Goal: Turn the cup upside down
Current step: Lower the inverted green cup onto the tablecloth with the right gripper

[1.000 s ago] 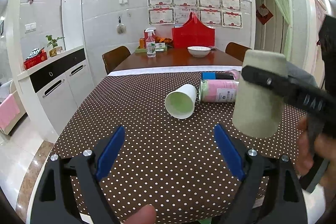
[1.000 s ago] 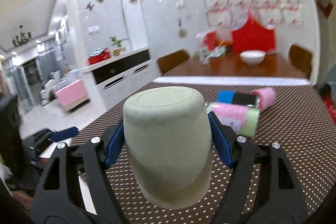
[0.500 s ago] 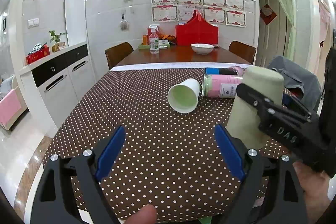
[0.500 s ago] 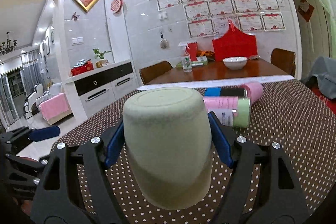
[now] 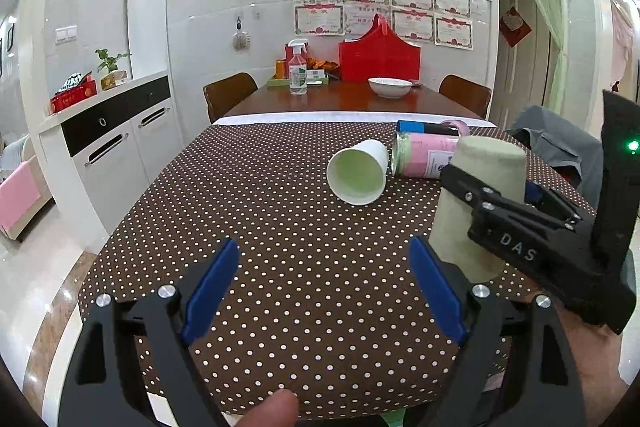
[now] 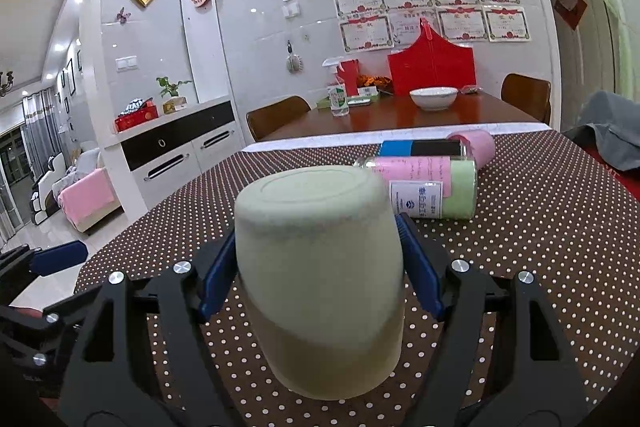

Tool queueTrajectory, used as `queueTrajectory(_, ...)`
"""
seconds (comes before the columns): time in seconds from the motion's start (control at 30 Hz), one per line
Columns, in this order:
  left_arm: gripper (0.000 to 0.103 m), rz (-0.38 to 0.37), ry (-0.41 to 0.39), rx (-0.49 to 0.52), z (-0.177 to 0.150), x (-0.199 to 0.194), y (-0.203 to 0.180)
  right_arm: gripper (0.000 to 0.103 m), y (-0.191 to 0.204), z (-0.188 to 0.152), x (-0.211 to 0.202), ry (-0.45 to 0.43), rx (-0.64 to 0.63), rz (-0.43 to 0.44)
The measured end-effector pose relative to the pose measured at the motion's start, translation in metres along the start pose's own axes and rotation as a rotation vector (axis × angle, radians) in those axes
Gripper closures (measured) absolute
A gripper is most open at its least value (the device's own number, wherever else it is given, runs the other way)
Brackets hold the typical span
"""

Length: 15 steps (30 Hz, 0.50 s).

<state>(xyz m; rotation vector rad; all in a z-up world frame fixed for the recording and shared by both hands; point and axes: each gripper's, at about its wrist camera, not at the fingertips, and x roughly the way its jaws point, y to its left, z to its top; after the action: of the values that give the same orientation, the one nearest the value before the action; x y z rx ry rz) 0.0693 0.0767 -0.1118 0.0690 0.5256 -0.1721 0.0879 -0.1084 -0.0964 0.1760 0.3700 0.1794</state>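
My right gripper [image 6: 320, 267] is clamped on the green cup [image 6: 320, 275], base up, mouth down, centre of the right wrist frame. Compared with a second ago it has dropped lower; in the left view the cup [image 5: 476, 211] now sits at right-centre, rim close to or touching the dotted tablecloth [image 5: 280, 247] — I can't tell which. So the flip looks done; I judge only set-down and release remain. My left gripper [image 5: 324, 291] waits at the bottom of the frame, fingers apart, empty. White paper cup [image 5: 358, 173] lies on its side mid-frame, untouched.
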Motion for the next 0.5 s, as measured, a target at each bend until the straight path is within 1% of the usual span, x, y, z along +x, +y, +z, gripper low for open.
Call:
queueTrajectory(0.13,0.017,0.000,0.001,0.000,-0.001,0.000,0.002,0.030,0.000,-0.006,0.005,0.042,0.000,-0.003)
queueTrajectory(0.27,0.017,0.000,0.001,0.001,-0.001,0.000,0.001,0.028,0.004,-0.011,0.002,0.045,-0.016,-0.005)
queueTrajectory(0.4,0.017,0.003,0.000,0.000,-0.004,-0.001,0.003,0.019,0.007,-0.013,-0.005,0.027,-0.022,-0.023)
queueTrajectory(0.43,0.017,0.003,0.000,-0.001,-0.005,-0.001,0.003,0.014,0.007,-0.013,-0.006,0.028,-0.021,-0.027)
queueTrajectory(0.47,0.017,0.002,-0.001,-0.001,-0.005,-0.001,0.003,0.012,0.007,-0.012,-0.006,0.029,-0.020,-0.029)
queueTrajectory(0.5,0.017,0.002,-0.002,0.000,-0.005,-0.002,0.002,0.006,0.007,-0.012,-0.006,0.031,-0.020,-0.033)
